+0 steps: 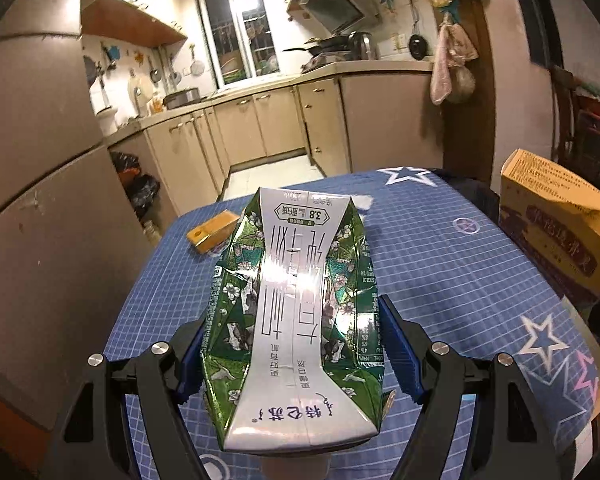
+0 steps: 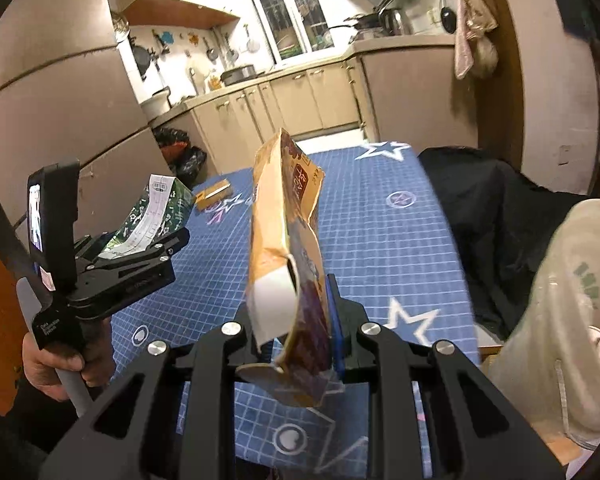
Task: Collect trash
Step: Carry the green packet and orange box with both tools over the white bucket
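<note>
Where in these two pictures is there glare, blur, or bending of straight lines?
Left wrist view: glare on the white middle band of the milk carton and a washed-out bright window; cabinet lines curve near the edges. Right wrist view: the pale plastic bag at the right edge is smeared and soft, the yellow box is slightly blurred; the fridge bows with fisheye distortion.

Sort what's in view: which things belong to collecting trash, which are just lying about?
Job:
- milk carton, held in left hand-held gripper
- yellow box, held in right hand-held gripper
- small box on the table
- plastic bag

Lying about:
- black cloth
- kettle
- towel
</note>
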Available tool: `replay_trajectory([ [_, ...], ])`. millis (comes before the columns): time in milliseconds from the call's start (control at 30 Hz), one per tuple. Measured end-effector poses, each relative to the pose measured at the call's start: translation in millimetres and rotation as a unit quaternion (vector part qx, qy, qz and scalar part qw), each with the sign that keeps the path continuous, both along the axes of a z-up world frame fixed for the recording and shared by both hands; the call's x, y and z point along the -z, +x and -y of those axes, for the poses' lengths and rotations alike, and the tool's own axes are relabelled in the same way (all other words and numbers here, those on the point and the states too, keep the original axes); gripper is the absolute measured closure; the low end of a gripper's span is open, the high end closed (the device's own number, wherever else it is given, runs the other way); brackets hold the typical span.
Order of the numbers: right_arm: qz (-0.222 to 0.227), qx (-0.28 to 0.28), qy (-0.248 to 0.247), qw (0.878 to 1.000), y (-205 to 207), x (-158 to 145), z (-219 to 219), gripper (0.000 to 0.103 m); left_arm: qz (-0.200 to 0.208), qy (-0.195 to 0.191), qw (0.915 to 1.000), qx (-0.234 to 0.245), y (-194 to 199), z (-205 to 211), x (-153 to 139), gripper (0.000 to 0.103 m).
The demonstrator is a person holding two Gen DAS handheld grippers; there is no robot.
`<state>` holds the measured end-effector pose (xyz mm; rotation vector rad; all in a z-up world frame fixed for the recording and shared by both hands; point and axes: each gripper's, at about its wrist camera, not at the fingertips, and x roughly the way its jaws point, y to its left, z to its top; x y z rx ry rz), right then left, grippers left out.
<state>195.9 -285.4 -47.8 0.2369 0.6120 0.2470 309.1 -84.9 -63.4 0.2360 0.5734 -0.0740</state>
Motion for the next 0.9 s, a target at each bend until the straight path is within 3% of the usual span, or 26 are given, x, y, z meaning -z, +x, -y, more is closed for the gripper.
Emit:
replay_trajectory([
  [433,0.028,0.093,0.001,0.995,-45,-13,80,0.082,0.028,0.012,0.9955,0.090,-14,94,-27,0.027],
  [900,0.053,0.203,0.001,0.978,-101,-19,174,0.082,0.045,0.031,0.9777,0.203,-44,215,-36,0.027],
])
